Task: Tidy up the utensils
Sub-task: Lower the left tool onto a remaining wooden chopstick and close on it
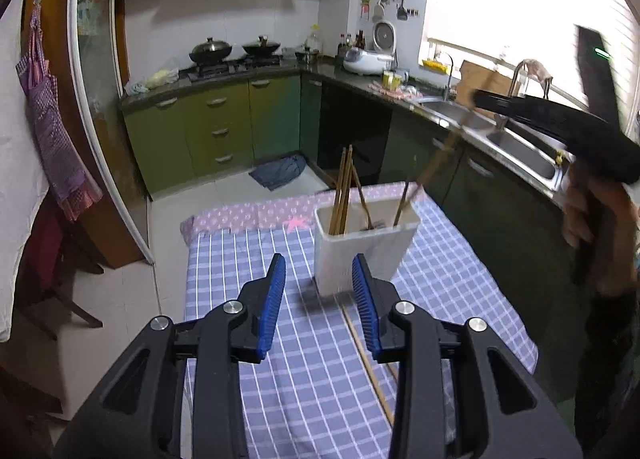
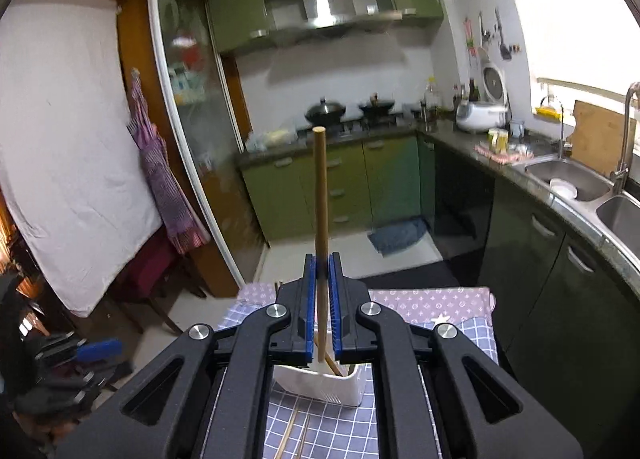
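A white utensil holder stands on the checked tablecloth with several wooden chopsticks upright in it. My left gripper is open just short of the holder, with nothing between its blue pads. Two loose chopsticks lie on the cloth under it. My right gripper is shut on one wooden chopstick, held upright above the holder. In the left wrist view the right gripper hangs high on the right, and its chopstick slants down to the holder's rim.
The table's far edge carries a pink patterned cloth. A counter with a steel sink runs along the right, close to the table. Green cabinets and a stove with woks stand behind. A hand holds the right gripper.
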A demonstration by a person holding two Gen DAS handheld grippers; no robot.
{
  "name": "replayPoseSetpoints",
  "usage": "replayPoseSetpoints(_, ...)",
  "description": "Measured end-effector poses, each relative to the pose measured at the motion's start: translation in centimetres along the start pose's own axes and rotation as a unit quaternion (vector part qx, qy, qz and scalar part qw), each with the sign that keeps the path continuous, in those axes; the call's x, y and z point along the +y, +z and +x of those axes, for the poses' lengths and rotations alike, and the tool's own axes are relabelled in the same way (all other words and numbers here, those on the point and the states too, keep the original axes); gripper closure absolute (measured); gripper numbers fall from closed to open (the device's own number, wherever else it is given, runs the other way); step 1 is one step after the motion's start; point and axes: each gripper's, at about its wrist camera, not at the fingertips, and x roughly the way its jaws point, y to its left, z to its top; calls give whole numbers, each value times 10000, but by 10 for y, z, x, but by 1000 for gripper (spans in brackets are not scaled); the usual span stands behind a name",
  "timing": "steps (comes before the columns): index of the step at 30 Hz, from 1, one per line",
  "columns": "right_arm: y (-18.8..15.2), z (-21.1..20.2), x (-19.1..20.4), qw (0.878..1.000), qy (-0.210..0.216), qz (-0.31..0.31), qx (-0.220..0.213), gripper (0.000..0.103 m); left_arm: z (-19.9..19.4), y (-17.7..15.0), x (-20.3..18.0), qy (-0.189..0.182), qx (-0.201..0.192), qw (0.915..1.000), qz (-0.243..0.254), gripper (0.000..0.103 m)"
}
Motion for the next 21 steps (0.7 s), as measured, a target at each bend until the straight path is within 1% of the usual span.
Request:
replayPoseSetpoints(2, -10, 26, 2, 9994, -213, -92, 274, 96, 4, -9, 5, -59, 182, 9998, -50, 70)
replayPoseSetpoints(5, -27, 56, 2, 9973, -308, -82, 661, 96, 13, -18, 8, -88, 401, 9991, -78, 70)
replayPoseSetpoints(7, -36, 68, 2, 9959, -362, -141, 820, 95, 20, -22, 6, -67, 486, 9988, -65, 70)
replayPoseSetpoints(9, -41, 73, 2, 9947, -309, -195, 956, 95, 27, -23, 3, -47, 567, 9984, -54, 70)
replayPoseSetpoints(12, -41, 54, 2, 9963, -257, -223, 790, 92, 39, -30, -6, -42, 732, 9973, 0, 69)
replayPoseSetpoints(14, -42, 31, 2, 9975, -158, -246, 639, 91, 52, -33, -12, -53, 900, 9959, 27, 69)
replayPoseSetpoints(15, -44, 16, 2, 9979, -100, -286, 572, 89, 58, -35, -16, -70, 995, 9950, 29, 68)
replayPoseSetpoints(16, -48, 4, 2, 9980, -62, -324, 531, 84, 63, -38, -18, -86, 1067, 9942, 26, 67)
replayPoseSetpoints(17, -52, -7, 1, 9981, -43, -359, 507, 81, 73, -42, -21, -99, 1201, 9927, 20, 65)
replayPoseSetpoints(18, -63, -18, -1, 9976, -58, -407, 554, 79, 82, -46, -25, -116, 1327, 9911, 14, 65)
replayPoseSetpoints(19, -70, -22, -4, 9972, -51, -421, 617, 79, 90, -49, -28, -138, 1452, 9893, -3, 65)
replayPoseSetpoints(21, -96, -28, -12, 9954, -42, -386, 872, 79, 110, -57, -34, -181, 1726, 9848, -44, 65)
